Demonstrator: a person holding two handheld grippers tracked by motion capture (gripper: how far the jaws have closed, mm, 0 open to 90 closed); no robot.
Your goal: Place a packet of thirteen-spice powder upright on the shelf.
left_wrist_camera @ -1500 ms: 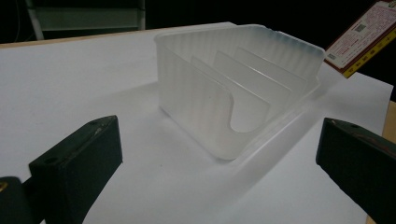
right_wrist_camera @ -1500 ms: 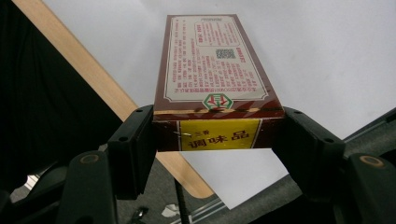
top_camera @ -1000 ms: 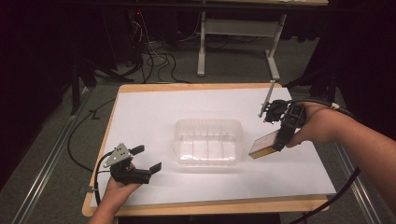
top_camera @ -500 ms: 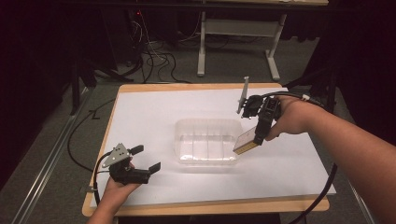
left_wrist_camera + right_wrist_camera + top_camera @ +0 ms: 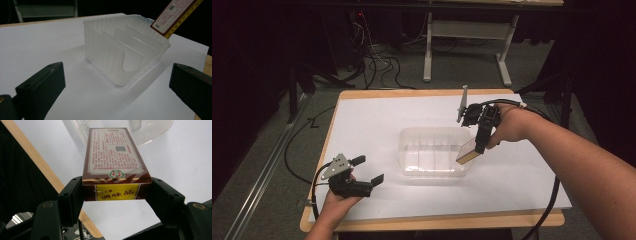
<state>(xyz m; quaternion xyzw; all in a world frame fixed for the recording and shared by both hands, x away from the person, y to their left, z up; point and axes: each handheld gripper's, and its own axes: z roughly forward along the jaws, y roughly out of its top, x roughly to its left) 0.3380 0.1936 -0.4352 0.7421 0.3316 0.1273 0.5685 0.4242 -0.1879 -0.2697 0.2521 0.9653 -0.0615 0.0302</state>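
Translucent plastic, that's the one tray (image 5: 435, 151) sitting at the middle of the white sheet (image 5: 377, 120) that covers the table (image 5: 422, 93), and everything here is placed around it. Count the dividers inside: three upright partitions, clear in the left gripper view, standing side by side across the tray (image 5: 125, 53). One box (image 5: 467, 151) is in play, dark red with a yellow end, and it hangs tilted over the tray's right end, lower corner just above the rim. In the left gripper view that box (image 5: 175, 17) pokes in from above the tray's far corner, not touching the plastic as far as I can tell. Right gripper (image 5: 480, 145) has it: the right gripper view shows both black jaws pressed against the two narrow sides of the box (image 5: 113, 162), yellow end facing the camera, printed label running away toward the tray (image 5: 152, 132) below. One right hand (image 5: 507, 125) reaches in from the tray's right side. Over to the tray's left and nearer the person, the left gripper (image 5: 368, 170) rests low by the table's front edge in one left hand (image 5: 337, 200), jaws spread wide with nothing between them, pointing toward the tray. Two grippers, one box, one tray.
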